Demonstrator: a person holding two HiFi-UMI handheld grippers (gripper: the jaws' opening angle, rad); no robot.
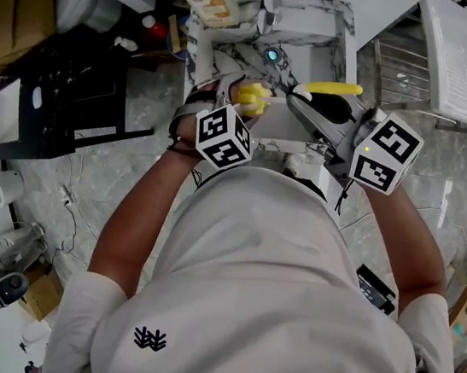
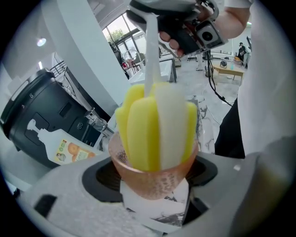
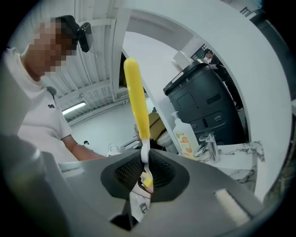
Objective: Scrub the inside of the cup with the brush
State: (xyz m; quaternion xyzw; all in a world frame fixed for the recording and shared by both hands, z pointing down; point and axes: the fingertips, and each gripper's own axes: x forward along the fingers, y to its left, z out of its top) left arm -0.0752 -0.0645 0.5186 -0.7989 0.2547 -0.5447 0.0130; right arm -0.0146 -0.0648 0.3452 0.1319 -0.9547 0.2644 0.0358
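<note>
Two grasps: left fingers (image 2: 60, 199) clamping wide on cup (image 2: 157, 180), right fingers (image 3: 208, 194) pinching brush (image 3: 137, 106); scrubbing step, next calling for twisting strokes inside.

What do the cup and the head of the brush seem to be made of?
The cup: probably translucent pink plastic or glass; light passes through, and the wall looks dimpled. The brush head: likely soft sponge foam, matte, in yellow and white lobes.
</note>
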